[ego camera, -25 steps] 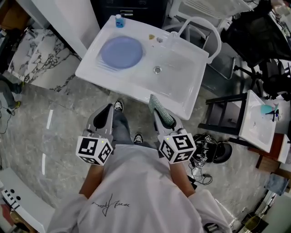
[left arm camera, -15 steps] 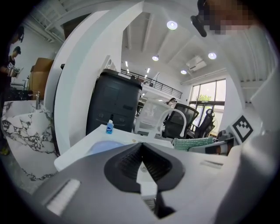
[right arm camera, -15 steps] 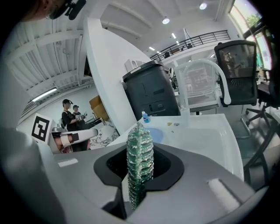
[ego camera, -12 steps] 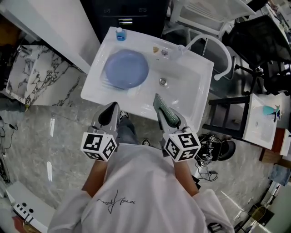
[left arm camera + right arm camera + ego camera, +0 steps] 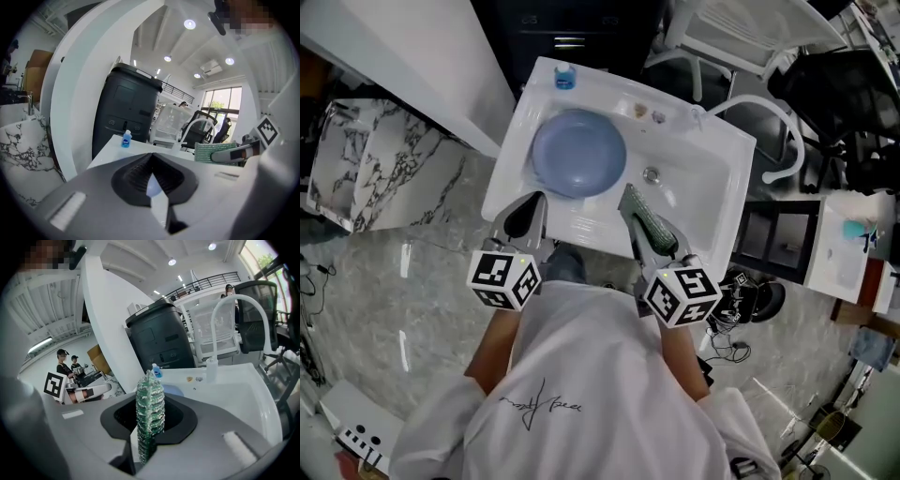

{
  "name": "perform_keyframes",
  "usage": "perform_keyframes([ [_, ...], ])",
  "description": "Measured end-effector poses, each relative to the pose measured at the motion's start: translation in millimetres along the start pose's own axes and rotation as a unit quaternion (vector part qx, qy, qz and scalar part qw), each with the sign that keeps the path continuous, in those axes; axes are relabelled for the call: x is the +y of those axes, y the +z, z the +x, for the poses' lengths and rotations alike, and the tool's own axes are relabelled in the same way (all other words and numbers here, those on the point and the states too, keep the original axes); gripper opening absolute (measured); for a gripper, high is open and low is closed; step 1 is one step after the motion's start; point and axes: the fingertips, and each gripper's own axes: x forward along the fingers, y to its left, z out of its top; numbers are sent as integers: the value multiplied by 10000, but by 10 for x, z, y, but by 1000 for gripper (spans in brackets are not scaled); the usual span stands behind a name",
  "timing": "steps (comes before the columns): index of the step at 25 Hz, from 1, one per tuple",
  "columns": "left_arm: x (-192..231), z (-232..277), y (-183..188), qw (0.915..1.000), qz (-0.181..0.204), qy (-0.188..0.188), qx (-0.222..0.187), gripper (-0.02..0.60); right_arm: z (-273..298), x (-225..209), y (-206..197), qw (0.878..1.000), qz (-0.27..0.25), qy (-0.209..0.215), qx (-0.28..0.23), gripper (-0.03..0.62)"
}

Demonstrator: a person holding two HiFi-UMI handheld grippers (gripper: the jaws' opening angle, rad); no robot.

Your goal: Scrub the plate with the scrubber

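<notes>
Cannot follow the near rim of the sink in full from the head view; loses it behind the left gripper and the right gripper; loses the person's hands too, behind the marker cubes. Sees the blue plate whole from above: lying flat on the left part of the sink surface, beside the basin with its drain, well apart from both grippers; spots a small blue bottle at the far left corner.

From the left gripper view, finds the jaws pressed together with nothing between them; catches only a pale blue sliver through the slit below their tips, too small to name for sure. From the right gripper view, finds the green scrubber standing on edge, clamped between the jaws, its lower end cut off by the gripper body; gets only a blue patch of the plate past it, and a white faucet arching on the right.

Against a second ago: has drawn closer to the sink; now holds both gripper tips over its near edge, where before kept them short of it, above the floor; hides the shoes seen earlier between the grippers; keeps the scrubber in the same grip, the left gripper closed as before, and the plate in the same spot on the sink.
</notes>
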Motion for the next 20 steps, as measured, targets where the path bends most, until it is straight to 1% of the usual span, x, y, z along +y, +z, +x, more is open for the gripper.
perform_keyframes([
  [3,263,81,15,9999,2,12,134,32,125,41,31,9999,34,-131,0,49],
  [8,586,191,-70,9991,-159,8,400,32,306,108,43,9995,149,-265,-27,49],
  [11,697,231,-134,9979,-249,-85,587,32,405,159,30,9993,207,-309,-6,49],
  [15,857,338,-175,9960,-395,-199,772,32,534,204,19,9988,402,-266,34,49],
  [20,980,476,-262,9929,-592,-270,992,32,605,194,28,9987,380,-324,80,50],
])
